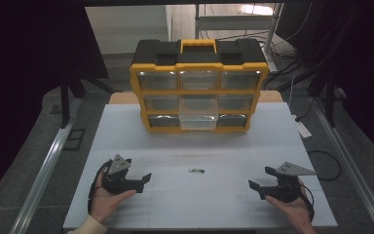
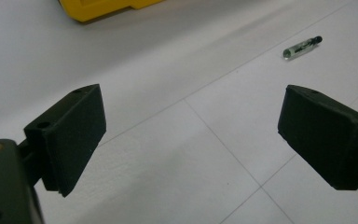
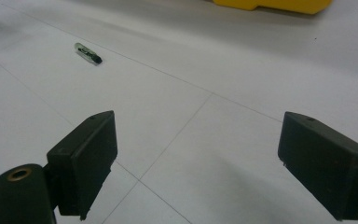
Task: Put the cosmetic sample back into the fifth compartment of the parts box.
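On white table [image 1: 126, 141], mid-front between grippers: small clear vial [image 1: 196, 170], dark cap. Looks light, likely slippery, maybe fragile; will roll. Pinch mid-barrel across axis, gently. Left gripper [image 1: 146, 178], right gripper [image 1: 254, 187]: jaws wide apart, empty.

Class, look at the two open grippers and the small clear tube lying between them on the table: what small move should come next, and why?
Probably one gripper, say the right gripper, should reach toward the small tube. Both it and the left gripper are open and empty, and a drawer stands pulled out.
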